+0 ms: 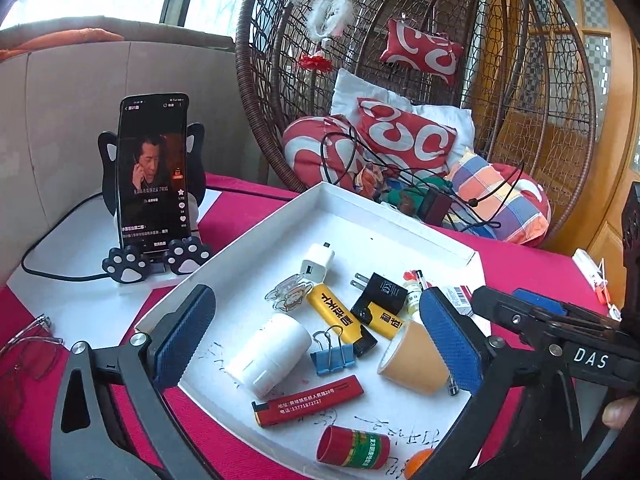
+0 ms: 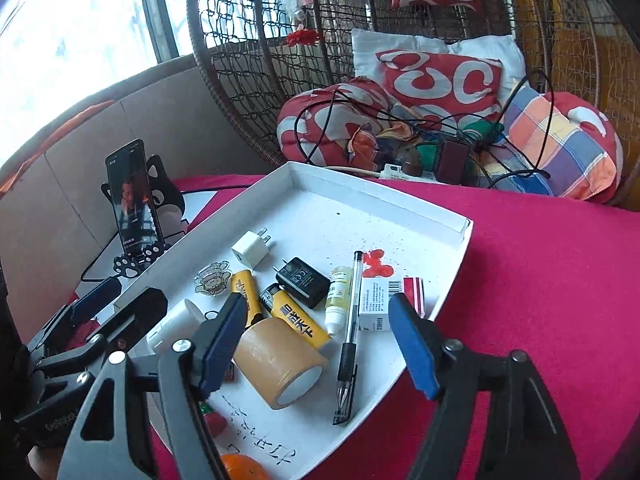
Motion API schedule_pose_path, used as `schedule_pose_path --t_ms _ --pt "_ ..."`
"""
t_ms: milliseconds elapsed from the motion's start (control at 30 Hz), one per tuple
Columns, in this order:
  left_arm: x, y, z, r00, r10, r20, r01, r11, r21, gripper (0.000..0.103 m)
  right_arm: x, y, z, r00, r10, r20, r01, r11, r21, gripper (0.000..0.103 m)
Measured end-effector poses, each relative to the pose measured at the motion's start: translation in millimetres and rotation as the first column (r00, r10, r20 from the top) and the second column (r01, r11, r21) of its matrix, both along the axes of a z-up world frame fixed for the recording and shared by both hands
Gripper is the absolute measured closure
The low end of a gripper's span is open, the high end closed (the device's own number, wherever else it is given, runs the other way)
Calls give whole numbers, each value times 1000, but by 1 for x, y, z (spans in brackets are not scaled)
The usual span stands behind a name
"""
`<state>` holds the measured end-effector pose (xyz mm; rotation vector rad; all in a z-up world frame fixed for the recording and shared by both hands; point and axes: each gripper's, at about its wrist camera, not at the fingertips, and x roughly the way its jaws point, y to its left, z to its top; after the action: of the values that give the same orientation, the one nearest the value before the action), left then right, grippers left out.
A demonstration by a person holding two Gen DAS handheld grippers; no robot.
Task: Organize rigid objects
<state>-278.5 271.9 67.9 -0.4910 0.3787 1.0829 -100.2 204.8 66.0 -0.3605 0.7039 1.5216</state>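
A white tray [image 1: 256, 236] on the red cloth holds many small items: a white cup [image 1: 272, 354] on its side, a tan paper cup [image 1: 412, 358], two yellow lighters [image 1: 338, 316], a red lighter [image 1: 308, 400], a blue binder clip [image 1: 332, 354], white [image 1: 316, 262] and black [image 1: 380, 292] chargers, a red-green tube [image 1: 354, 446]. My left gripper [image 1: 316, 344] is open above them. In the right wrist view my right gripper [image 2: 316, 344] is open over the tan cup [image 2: 280, 360], the pen [image 2: 348, 336] and a small box [image 2: 374, 304].
A phone [image 1: 154, 172] stands on a cat-paw holder at the left, with its cable. Glasses [image 1: 28, 348] lie at the near left. A wicker hanging chair [image 1: 400, 80] with cushions and cables stands behind the tray. An orange [image 2: 242, 468] lies at the tray's near edge.
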Motion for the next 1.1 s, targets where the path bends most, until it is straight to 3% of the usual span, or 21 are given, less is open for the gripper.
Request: schedule_pose_path --t_ms 100,200,367,633,900,1100 --pt "4 -4 1 1000 -8 -22 8 1000 13 0 6 -13 4 1000 -27 -12 27 999 33 14" --pt "5 -11 4 999 -23 -22 24 999 22 0 6 -27 8 999 -21 -26 23 996 83 0" --pt "10 -20 14 998 -35 -58 37 999 25 0 -1 -46 14 1000 -21 -6 21 989 145 0" --pt "17 -36 27 978 89 -190 -74 994 86 0 -3 -70 28 998 -42 38 33 976 214 0" --pt "21 -56 44 972 115 -205 -91 989 119 0 -3 -90 38 993 -66 94 38 962 270 0" --pt "23 -83 68 981 93 -168 -65 983 171 0 0 -111 48 989 -94 118 50 942 331 0"
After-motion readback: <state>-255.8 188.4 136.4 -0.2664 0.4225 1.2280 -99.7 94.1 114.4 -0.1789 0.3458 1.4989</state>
